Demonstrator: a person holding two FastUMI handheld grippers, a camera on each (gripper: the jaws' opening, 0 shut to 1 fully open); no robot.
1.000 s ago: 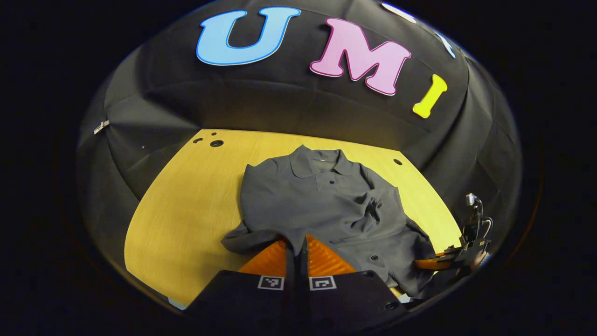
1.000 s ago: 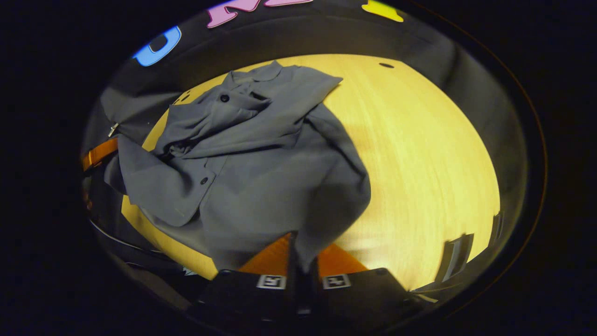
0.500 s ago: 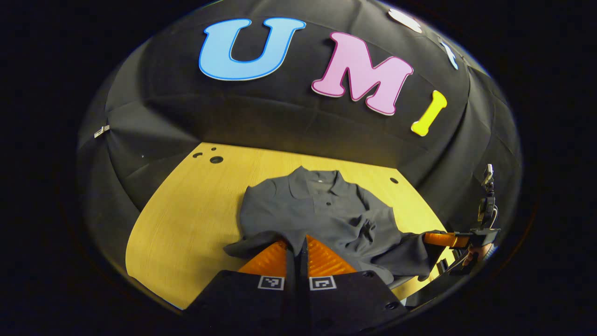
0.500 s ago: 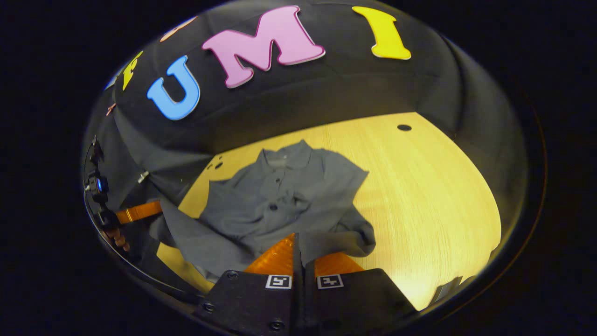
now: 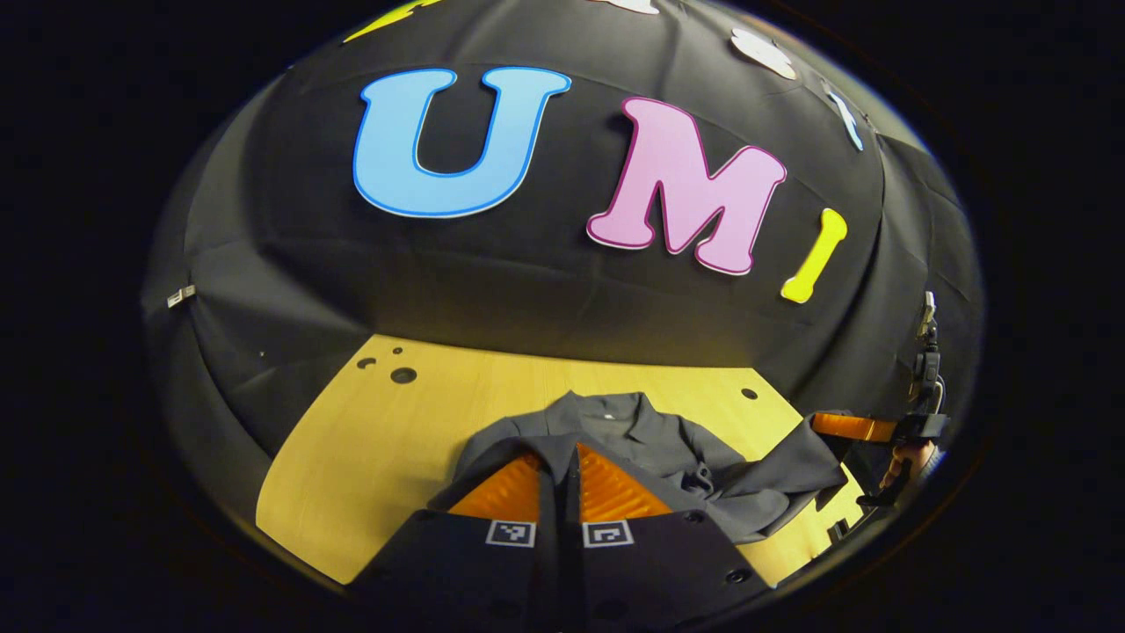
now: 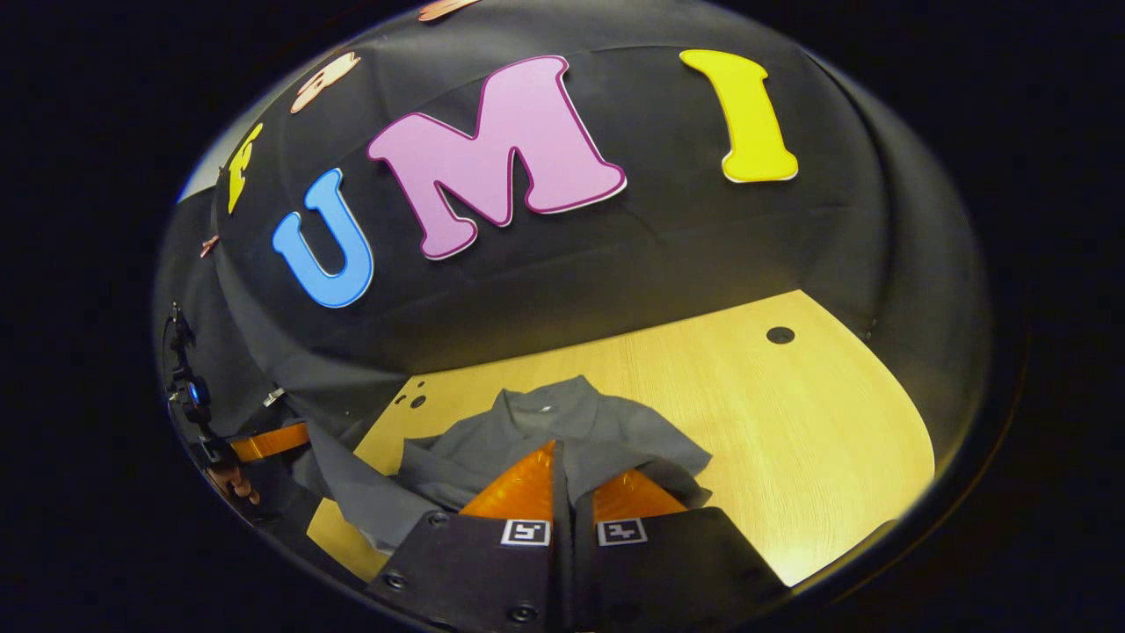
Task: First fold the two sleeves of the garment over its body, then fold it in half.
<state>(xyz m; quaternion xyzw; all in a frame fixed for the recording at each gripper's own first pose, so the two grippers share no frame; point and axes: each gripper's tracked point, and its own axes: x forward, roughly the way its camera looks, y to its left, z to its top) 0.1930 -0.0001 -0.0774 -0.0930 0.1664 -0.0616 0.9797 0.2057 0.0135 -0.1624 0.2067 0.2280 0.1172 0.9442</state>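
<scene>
Both grippers pinch the grey garment's (image 5: 650, 440) near hem: left gripper (image 5: 559, 466) and right gripper (image 6: 562, 470) each clamped on cloth, hem lifted. The collar (image 6: 545, 406) lies straight ahead of the fingers on the table (image 6: 791, 422), so the halving fold runs forward.

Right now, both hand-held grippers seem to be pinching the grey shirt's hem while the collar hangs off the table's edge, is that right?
Not quite: the collar lies flat on the table, as the right gripper view shows. Both the left hand-held gripper and right hand-held gripper do pinch the grey shirt.
</scene>
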